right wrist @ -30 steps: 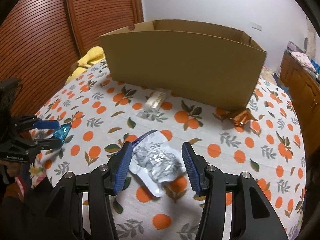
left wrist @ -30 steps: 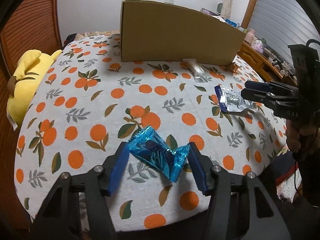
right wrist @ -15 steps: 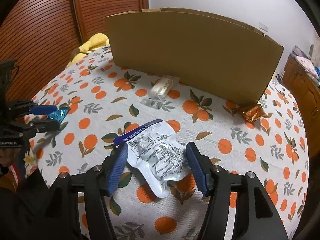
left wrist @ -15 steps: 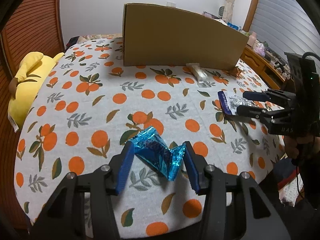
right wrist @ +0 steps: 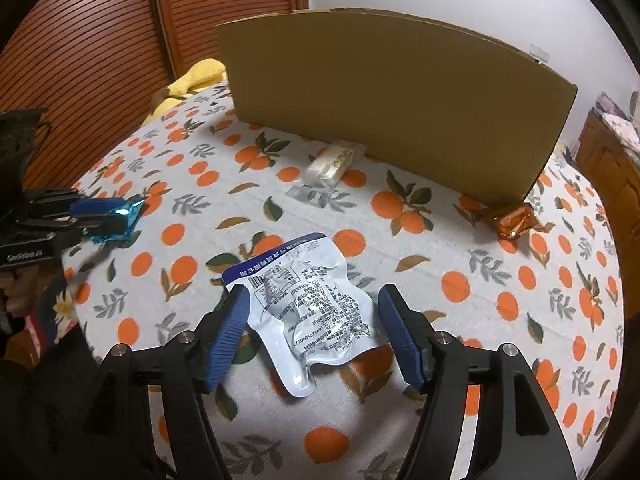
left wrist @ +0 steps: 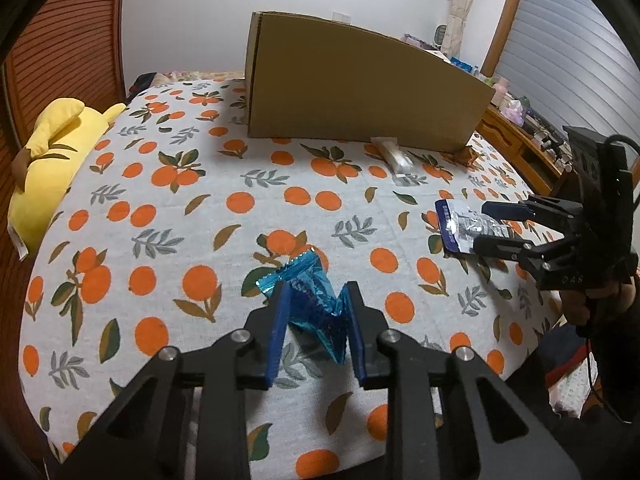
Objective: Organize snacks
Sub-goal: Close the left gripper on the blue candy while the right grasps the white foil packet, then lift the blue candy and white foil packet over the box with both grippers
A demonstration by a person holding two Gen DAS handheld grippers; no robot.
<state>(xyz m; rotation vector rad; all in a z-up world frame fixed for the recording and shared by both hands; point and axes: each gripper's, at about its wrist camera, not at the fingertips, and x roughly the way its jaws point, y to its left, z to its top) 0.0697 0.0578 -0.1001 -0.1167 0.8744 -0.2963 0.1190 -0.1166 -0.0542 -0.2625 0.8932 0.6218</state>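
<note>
My left gripper [left wrist: 318, 300] is shut on a shiny blue snack packet [left wrist: 310, 304], crumpled between its blue pads just above the tablecloth; the packet also shows in the right wrist view [right wrist: 120, 220]. My right gripper [right wrist: 314, 320] is open, its fingers on either side of a silver-and-blue printed pouch [right wrist: 312, 304] that lies flat on the cloth. In the left wrist view the right gripper [left wrist: 490, 224] straddles that pouch [left wrist: 460, 226]. A large cardboard box [right wrist: 396, 112] stands at the back.
A white wrapped bar [right wrist: 332, 162] and an orange-brown wrapped candy [right wrist: 516, 220] lie by the box's front wall. A yellow plush toy [left wrist: 52, 160] sits at the table's left edge. The orange-print tablecloth [left wrist: 180, 208] covers a round table; wooden furniture stands to the right.
My left gripper has closed on the blue packet, crumpling it. My right gripper has come lower and closer around the silver pouch and stays open.
</note>
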